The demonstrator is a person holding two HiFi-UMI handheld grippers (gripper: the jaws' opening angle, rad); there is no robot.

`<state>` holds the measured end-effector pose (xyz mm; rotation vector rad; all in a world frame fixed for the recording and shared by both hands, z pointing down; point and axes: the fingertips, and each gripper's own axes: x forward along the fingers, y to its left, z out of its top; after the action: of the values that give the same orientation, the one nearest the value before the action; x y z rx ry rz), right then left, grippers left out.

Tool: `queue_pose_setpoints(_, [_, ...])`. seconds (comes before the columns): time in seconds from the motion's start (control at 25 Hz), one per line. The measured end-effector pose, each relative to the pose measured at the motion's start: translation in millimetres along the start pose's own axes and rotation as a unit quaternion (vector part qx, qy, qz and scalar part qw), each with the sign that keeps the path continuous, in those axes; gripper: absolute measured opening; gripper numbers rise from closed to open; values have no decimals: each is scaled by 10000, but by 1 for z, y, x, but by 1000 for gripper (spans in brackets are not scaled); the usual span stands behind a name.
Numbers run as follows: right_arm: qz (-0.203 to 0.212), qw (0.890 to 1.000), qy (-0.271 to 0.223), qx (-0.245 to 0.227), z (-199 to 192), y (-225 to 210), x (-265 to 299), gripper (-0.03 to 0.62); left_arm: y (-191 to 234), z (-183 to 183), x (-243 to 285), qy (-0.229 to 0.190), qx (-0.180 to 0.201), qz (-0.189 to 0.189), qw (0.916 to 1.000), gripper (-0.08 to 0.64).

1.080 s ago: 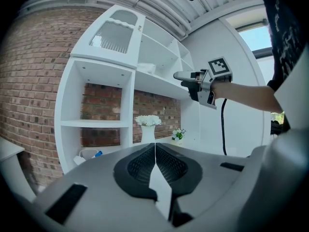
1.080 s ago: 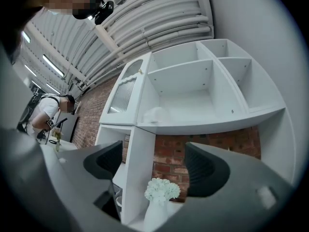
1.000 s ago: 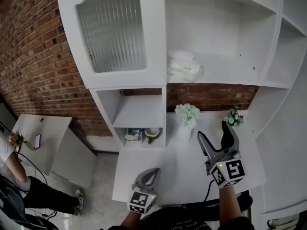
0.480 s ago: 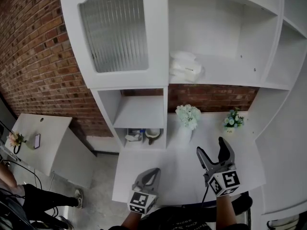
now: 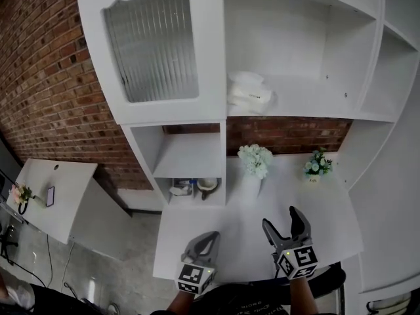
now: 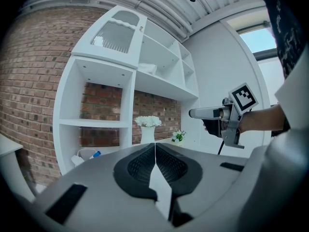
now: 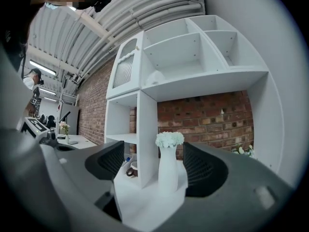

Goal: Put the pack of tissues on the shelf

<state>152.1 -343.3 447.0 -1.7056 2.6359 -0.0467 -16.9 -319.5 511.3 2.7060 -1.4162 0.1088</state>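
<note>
The pack of tissues (image 5: 249,94) lies on the big white shelf (image 5: 315,109) in the upper middle of the head view. It sits close to the shelf's left wall, and nothing touches it. Both grippers are far below it, near the bottom edge of the frame, over the white table top (image 5: 230,225). The left gripper (image 5: 209,236) is at the lower middle. Its jaws are pressed tight together, with nothing between them. The right gripper (image 5: 280,218) is a little to the right of it. Its jaws are spread wide and hold nothing. In the right gripper view a white vase (image 5: 252,179) with white flowers shows in the gap, but it stands further back on the table top and the jaws do not touch it. A small green plant (image 5: 317,165) stands to the right of the vase. To the left of the tissues there is a white door with wavy glass (image 5: 152,44). Under it are two small open boxes, and the lower one holds a bowl (image 5: 207,184). A red brick wall (image 5: 46,77) fills the left side.
</note>
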Motion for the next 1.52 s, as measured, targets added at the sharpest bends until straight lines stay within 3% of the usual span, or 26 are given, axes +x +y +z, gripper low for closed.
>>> queue_pose_setpoints(0.32, [87, 9994, 347, 3, -30, 8, -6, 371, -6, -4, 2, 25, -61, -20, 10000, 12])
queue_pose_setpoints(0.76, [172, 9977, 655, -96, -61, 22, -18, 206, -6, -16, 1, 135, -84, 25, 9999, 12])
queue_pose_setpoints(1.24, [9, 9964, 841, -68, -78, 22, -27, 101, -12, -18, 4, 162, -83, -50, 9998, 12])
queue_pose_setpoints(1.52, [-285, 9959, 863, -46, -83, 11, -36, 45, -18, -17, 7, 140, -82, -121, 9998, 12])
